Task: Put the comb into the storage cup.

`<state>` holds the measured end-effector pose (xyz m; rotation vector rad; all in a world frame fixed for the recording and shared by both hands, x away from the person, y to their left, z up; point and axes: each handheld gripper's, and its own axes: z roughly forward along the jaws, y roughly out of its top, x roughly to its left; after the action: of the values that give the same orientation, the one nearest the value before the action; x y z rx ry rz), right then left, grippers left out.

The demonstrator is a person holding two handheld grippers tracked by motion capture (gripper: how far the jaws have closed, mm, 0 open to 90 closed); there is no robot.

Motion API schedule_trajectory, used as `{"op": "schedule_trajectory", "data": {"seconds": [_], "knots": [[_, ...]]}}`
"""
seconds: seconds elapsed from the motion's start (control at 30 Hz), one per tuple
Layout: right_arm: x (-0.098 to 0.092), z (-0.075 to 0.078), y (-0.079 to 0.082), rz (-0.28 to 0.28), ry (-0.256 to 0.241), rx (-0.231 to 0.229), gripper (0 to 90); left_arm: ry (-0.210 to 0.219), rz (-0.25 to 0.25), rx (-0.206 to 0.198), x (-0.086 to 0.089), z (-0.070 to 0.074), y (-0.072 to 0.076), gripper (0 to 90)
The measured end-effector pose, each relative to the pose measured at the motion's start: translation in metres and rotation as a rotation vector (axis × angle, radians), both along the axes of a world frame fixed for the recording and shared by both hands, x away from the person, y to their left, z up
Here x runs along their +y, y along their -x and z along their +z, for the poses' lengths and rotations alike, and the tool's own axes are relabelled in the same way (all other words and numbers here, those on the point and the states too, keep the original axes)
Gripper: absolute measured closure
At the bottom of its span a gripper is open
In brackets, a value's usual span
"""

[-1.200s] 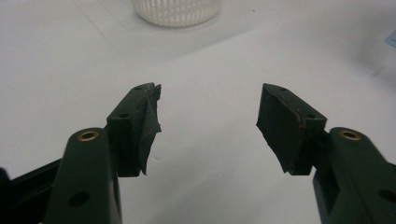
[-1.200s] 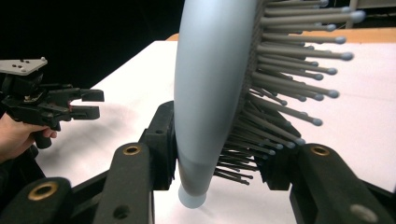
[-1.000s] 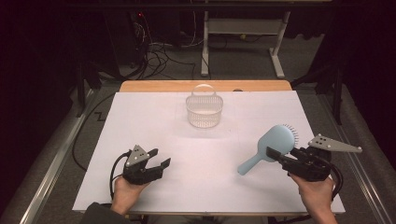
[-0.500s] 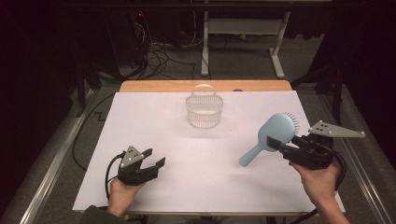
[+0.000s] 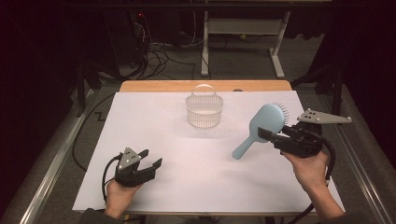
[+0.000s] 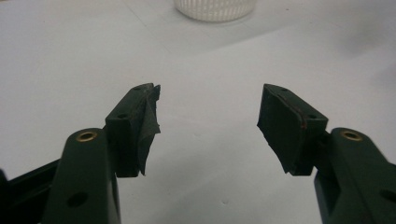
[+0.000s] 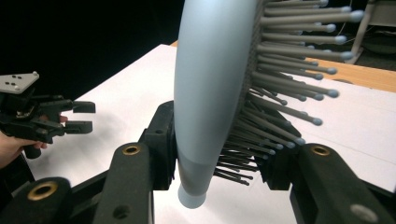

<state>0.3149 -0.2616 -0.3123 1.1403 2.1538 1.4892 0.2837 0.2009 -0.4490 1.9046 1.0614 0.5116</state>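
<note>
We've got the right hand-held gripper (image 5: pixel 267 135) clenched on the blue hairbrush (image 5: pixel 259 128), lifted off the white surface (image 5: pixel 154 119) at its right side, handle pointing down-left, bristles facing away from the basket (image 5: pixel 204 110). Our left hand-held gripper (image 5: pixel 150 158) rests near the front-left edge, jaws apart w/ nothing btwn them; basket sits mid-back, well apart from both

The hairbrush (image 5: pixel 264 125) is pale blue, its bristles (image 7: pixel 289 70) grey with pale blue tips; the basket (image 5: pixel 204 110) is translucent white with a fine slatted pattern; both grippers, left (image 5: pixel 150 158) and right (image 5: pixel 262 134), are black with grey plates; the table cover (image 5: pixel 205 158) is plain white.
</note>
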Motion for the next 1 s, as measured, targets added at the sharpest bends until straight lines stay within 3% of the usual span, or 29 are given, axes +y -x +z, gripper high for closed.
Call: {"op": "schedule_trajectory", "data": {"seconds": [0.2, 0.77, 1.0], "knots": [[0.006, 0.002, -0.012, 0.014, -0.009, 0.025, 56.2, -0.003, 0.016, 0.001, 0.005, 0.000, 0.001, 37.6], [0.024, 0.013, -0.049, 0.016, -0.009, 0.037, 55.9, -0.035, 0.074, -0.021, 0.019, -0.003, 0.009, 37.3], [0.031, 0.015, -0.057, 0.018, 0.003, 0.035, 55.7, -0.028, 0.090, -0.013, 0.024, -0.006, 0.008, 37.1]]}}
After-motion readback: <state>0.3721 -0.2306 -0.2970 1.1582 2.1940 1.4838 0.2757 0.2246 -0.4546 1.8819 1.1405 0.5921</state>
